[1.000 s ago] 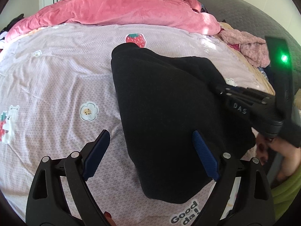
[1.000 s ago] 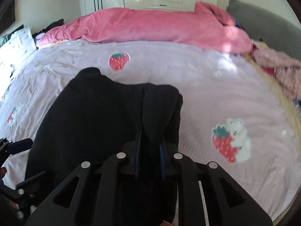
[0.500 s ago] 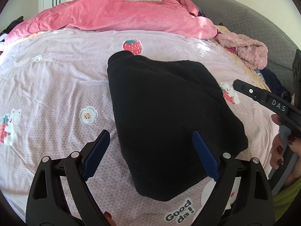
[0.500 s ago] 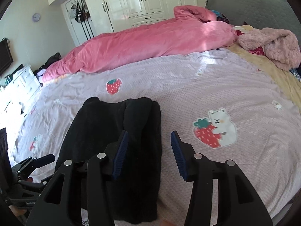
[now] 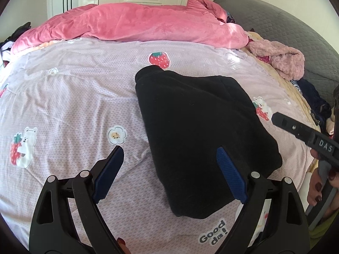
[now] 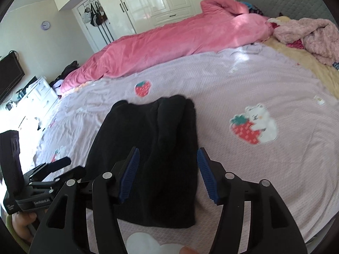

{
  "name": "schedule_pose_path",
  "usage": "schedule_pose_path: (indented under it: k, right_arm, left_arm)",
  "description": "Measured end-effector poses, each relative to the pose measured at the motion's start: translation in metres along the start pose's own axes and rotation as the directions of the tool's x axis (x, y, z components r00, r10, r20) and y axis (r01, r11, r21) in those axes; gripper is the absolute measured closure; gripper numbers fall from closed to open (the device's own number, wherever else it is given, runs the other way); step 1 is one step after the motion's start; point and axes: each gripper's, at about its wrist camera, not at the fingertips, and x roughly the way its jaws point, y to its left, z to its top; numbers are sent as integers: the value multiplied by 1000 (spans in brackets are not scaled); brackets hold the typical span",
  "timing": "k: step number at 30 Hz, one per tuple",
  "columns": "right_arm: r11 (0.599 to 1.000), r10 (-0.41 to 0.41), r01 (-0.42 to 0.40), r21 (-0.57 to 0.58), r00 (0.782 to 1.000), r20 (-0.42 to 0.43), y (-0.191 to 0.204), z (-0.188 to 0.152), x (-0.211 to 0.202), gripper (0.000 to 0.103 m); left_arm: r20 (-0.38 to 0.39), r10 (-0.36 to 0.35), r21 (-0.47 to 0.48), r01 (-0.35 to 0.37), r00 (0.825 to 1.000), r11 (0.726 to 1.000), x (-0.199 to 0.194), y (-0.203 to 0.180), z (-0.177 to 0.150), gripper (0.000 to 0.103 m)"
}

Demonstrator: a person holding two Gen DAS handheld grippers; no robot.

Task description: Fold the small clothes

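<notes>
Lilac bedding printed with strawberries and bears covers the bed (image 5: 70, 97), and a rolled pink duvet (image 5: 135, 25) lies along its far side before white wardrobes.

We see the black garment (image 5: 199, 135) lying flat on the sheet, on the near side of the strawberry print (image 5: 159, 59); its far corner touches that print. It reads as folded lengthwise: a long dark slab whose long axis runs from the strawberry print back toward us, narrower at the far end, broader at the near end.

Our left gripper (image 5: 169, 173) hovers over the garment's near end with jaws spread wide, gripping nothing; one pad is over bare sheet, the other over the cloth. Our right gripper (image 6: 168, 174) is likewise released, jaws apart above the garment's near right edge, with no cloth between them.

We judge the risks so:
- The overlapped layers nearest the strawberry print look loose in the right wrist view; a pinch that catches only the top layer could peel the fold open.
- A one-sided grab at the near end could drag the slab askew.
- The thick fabric may spring back from a cross fold.
</notes>
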Motion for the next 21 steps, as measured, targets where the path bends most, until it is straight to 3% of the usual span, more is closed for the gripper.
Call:
schedule_pose_path:
  k: [10,11,12,14,19,21]
  right_arm:
    - [1000,7,-8,-5,995,-95,5,-14,25,48]
    - [1000,8,-9,-8,995,-101,5,-17,28,52]
    - [1000,5,-7,-19,993,-114,6,-20,32,70]
    - [1000,27,-28,-11,992,-122,4,-25,36,81]
    - [999,15,-19,-48,998,-69,3,-22,15,86]
    - [992,-46,37,-117,996,-77,10,-23,19,86]
  left_arm:
    - [-29,-3,-18,3,1000,1000,7,7,-10,21]
    - [-35,-7,-20,6,999,1000,8,7,-11,21]
    - [-43,-9,-22,8,999,1000,11,8,-13,21]
    - [-61,-13,-22,12,998,1000,18,6,-19,21]
    - [-66,-20,-10,19,998,1000,21,1,-27,21]
    - [-62,-21,-2,21,998,1000,20,-1,-28,21]
